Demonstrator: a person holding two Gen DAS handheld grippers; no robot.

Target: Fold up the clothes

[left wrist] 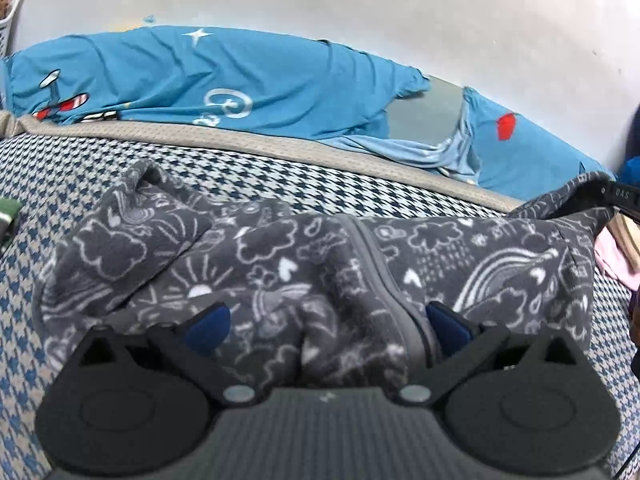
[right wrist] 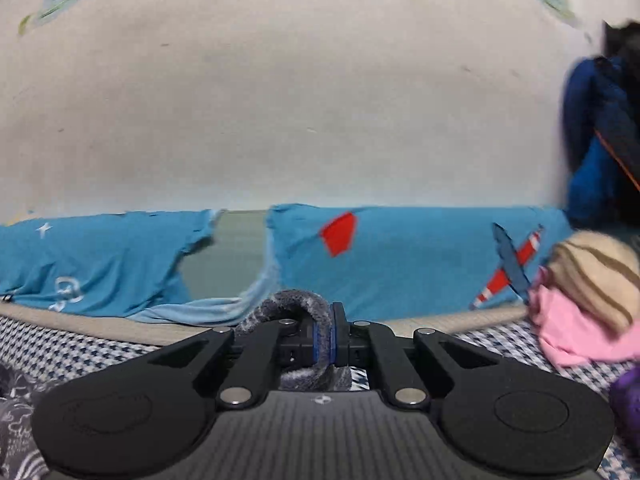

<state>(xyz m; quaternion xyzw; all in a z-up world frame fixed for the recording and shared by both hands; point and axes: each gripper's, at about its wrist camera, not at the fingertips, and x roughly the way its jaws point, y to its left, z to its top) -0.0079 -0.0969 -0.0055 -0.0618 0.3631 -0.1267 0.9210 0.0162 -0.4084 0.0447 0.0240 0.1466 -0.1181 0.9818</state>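
A dark grey fleece garment [left wrist: 304, 264] with white doodle print lies bunched on the houndstooth bedcover [left wrist: 280, 184]. My left gripper [left wrist: 328, 326] is open, its blue-padded fingers spread over the garment's middle fold, with nothing held. My right gripper [right wrist: 330, 338] is shut on an edge of the same grey garment [right wrist: 288, 304], which loops up over the fingers. That gripper also shows at the right edge of the left wrist view [left wrist: 620, 196], lifting the garment's right corner.
A blue cartoon-print sheet [left wrist: 240, 80] lies along the white wall [left wrist: 360, 8] behind the bed. A pile of pink and beige striped clothes [right wrist: 588, 300] sits at the right. A dark blue item [right wrist: 596, 140] hangs at the far right.
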